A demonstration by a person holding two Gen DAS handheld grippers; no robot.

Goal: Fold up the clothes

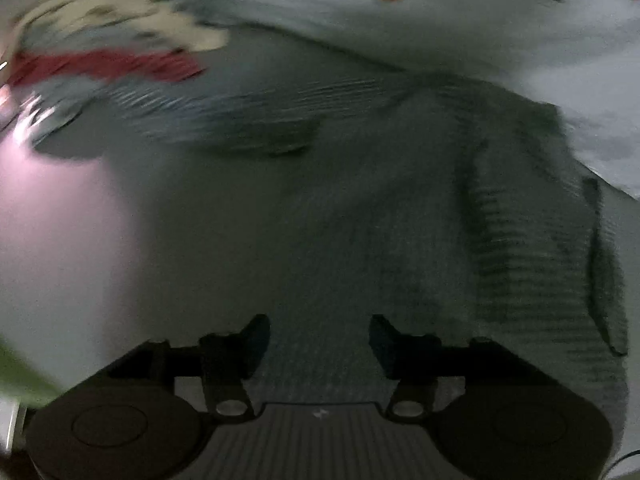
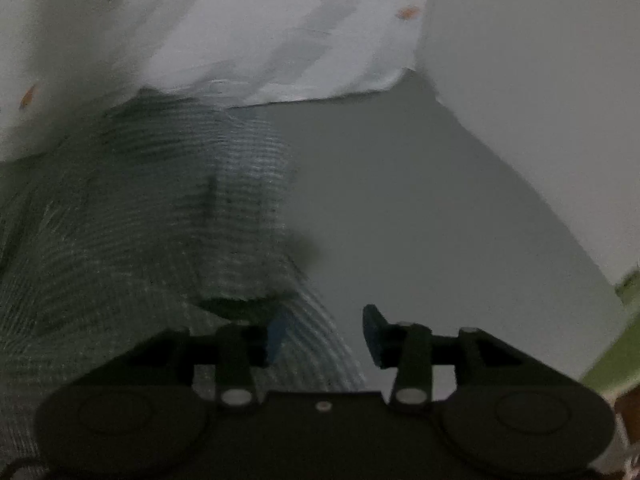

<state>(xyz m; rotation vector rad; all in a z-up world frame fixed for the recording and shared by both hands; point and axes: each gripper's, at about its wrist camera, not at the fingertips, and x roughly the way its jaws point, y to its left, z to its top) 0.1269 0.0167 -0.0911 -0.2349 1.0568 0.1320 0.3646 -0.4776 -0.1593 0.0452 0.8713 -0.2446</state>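
Dimly lit and smeared by motion blur, both views leave much uncertain. Seen from the left wrist, the left gripper (image 1: 319,344) stands with its 2 dark fingers (image 1: 256,340) apart and nothing between them; only the grey ribbed garment (image 1: 420,232) shows through the gap, lying below on a pale surface (image 1: 72,240). Whether the fingertips touch the fabric cannot be told. The garment's folded edge runs along the right side, where a white cloth with small orange marks (image 1: 440,20) lies across the top of the picture and covers the garment's far end. At upper left a heap of other clothes (image 1: 108,60), red, cream and light blue, is too streaked to tell piece from piece, and the picture's edge cuts it off. From the right wrist, the right gripper (image 2: 324,332) also has its jaws apart, with no cloth clamped; its left finger (image 2: 276,336) sits over the garment's (image 2: 132,220) curved edge, its right finger over bare surface (image 2: 420,220). A white sheet or wall (image 2: 540,100) fills the upper right, not clearly either. A green strip (image 2: 616,340) at the right border is cropped and unidentifiable.
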